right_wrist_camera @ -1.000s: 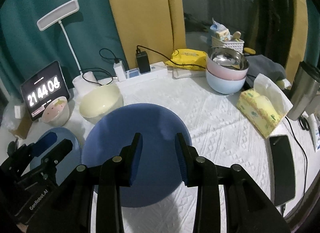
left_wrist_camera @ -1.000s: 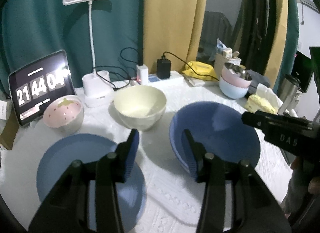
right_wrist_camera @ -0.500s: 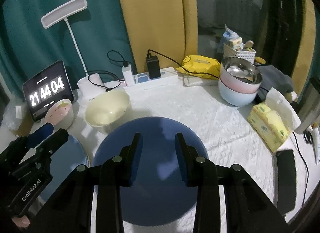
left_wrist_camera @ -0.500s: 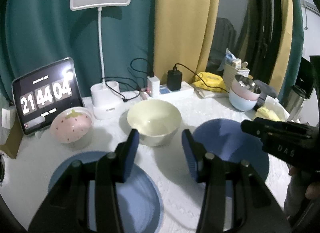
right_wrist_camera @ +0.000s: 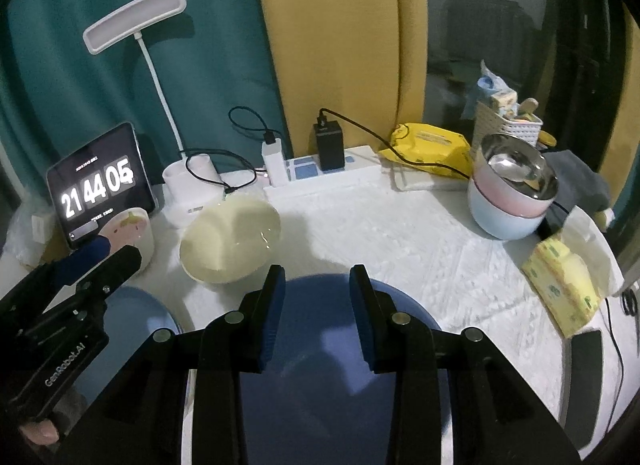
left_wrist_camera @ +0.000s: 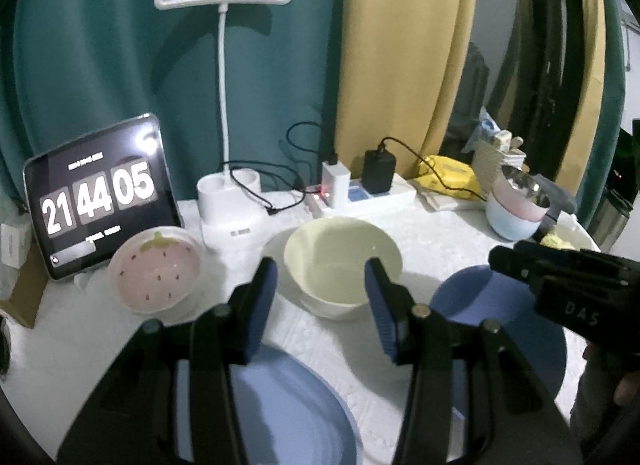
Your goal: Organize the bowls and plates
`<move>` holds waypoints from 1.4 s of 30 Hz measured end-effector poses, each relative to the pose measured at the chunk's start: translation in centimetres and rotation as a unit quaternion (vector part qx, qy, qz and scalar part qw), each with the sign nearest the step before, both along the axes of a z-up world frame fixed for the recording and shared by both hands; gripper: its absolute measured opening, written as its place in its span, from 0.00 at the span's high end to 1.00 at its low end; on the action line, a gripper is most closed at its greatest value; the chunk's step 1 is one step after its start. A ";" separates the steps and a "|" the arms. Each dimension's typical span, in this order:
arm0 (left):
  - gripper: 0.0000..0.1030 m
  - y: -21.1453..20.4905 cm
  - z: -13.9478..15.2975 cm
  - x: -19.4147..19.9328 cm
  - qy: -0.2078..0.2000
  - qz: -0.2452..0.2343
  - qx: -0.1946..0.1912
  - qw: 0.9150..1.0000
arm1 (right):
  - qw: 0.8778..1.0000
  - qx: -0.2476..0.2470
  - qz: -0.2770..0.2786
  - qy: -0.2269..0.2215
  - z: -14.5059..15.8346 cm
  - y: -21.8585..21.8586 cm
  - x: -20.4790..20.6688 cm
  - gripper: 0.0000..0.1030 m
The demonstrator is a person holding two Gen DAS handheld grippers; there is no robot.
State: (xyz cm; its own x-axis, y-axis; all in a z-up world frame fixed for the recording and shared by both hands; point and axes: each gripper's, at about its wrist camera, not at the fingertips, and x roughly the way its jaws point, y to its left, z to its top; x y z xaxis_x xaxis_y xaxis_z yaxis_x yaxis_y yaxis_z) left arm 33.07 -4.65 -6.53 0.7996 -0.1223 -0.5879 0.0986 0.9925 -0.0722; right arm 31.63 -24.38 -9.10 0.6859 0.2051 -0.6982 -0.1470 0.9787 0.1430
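A cream bowl [left_wrist_camera: 342,261] stands mid-table, just beyond my left gripper [left_wrist_camera: 320,305], which is open with nothing between its blue pads. Left of the cream bowl sits a pink strawberry bowl [left_wrist_camera: 156,269]. One blue plate [left_wrist_camera: 288,405] lies under my left gripper. A second blue plate [right_wrist_camera: 320,349] lies under my right gripper [right_wrist_camera: 316,317], which is also open and holds nothing. From the right wrist I see the cream bowl [right_wrist_camera: 230,241] ahead to the left and the left gripper [right_wrist_camera: 80,277] at the left edge. Stacked pink and pale blue bowls [right_wrist_camera: 508,205] with a steel one on top stand at the back right.
A tablet clock [left_wrist_camera: 96,197], a white desk lamp [left_wrist_camera: 230,209] and a power strip with chargers [right_wrist_camera: 320,173] line the back edge. A yellow tissue pack [right_wrist_camera: 560,285] and a dark phone [right_wrist_camera: 584,385] lie at the right. A white cloth [right_wrist_camera: 400,233] covers the table.
Both grippers have moved forward over the table. The cream bowl now sits closer and larger in front of the left gripper, and the blue plates have slid lower in both views.
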 end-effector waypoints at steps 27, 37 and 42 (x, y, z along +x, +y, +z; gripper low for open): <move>0.45 2.1 -5.9 8.7 0.109 0.059 -0.025 0.992 | 0.995 0.031 0.034 0.094 -3.9 4.6 9.2 0.66; 0.45 1.8 -8.0 9.9 0.143 0.051 -0.030 0.988 | 0.991 0.028 0.009 0.131 -6.4 5.6 11.2 0.66; 0.45 1.2 -8.8 10.2 0.156 0.040 -0.027 0.987 | 0.990 0.025 0.009 0.139 -7.4 5.7 11.8 0.66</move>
